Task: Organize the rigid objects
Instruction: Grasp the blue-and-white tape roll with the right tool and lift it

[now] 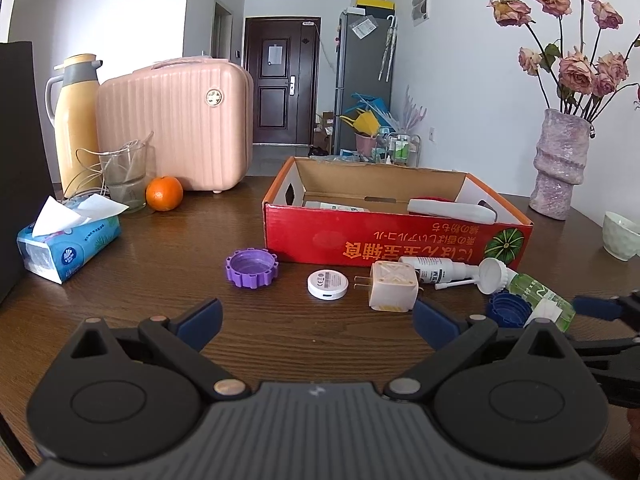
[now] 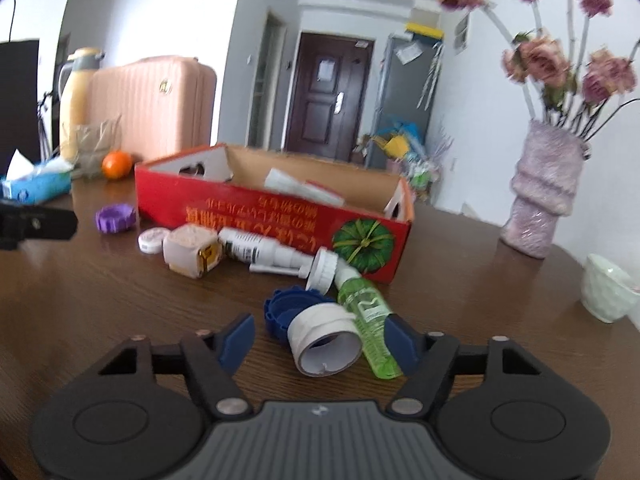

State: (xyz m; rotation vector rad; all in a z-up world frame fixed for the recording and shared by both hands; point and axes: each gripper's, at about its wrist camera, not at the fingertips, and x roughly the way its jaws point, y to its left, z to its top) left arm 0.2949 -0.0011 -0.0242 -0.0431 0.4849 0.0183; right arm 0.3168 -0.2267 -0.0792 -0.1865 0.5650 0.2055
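Observation:
A red cardboard box [image 1: 396, 240] [image 2: 280, 216] stands open on the wooden table and holds a few white items. In front of it lie a purple cap [image 1: 252, 268], a white round disc [image 1: 326, 285], a beige plug charger [image 1: 394, 286], a white spray bottle [image 1: 436, 270], a green bottle [image 2: 368, 320], a blue cap [image 2: 288, 308] and a white tape roll [image 2: 324, 340]. My right gripper [image 2: 320, 338] is low over the table and open. The tape roll and the green bottle lie between its fingers, and the left pad is clear of the roll. My left gripper [image 1: 316, 320] is open with nothing between its fingers, just short of the charger.
At the back left stand a pink case [image 1: 176, 124], a yellow thermos [image 1: 76, 120], a glass [image 1: 124, 176], an orange [image 1: 164, 193] and a tissue pack [image 1: 68, 240]. A vase of dried roses [image 1: 560, 164] and a pale cup [image 1: 620, 236] stand at the right.

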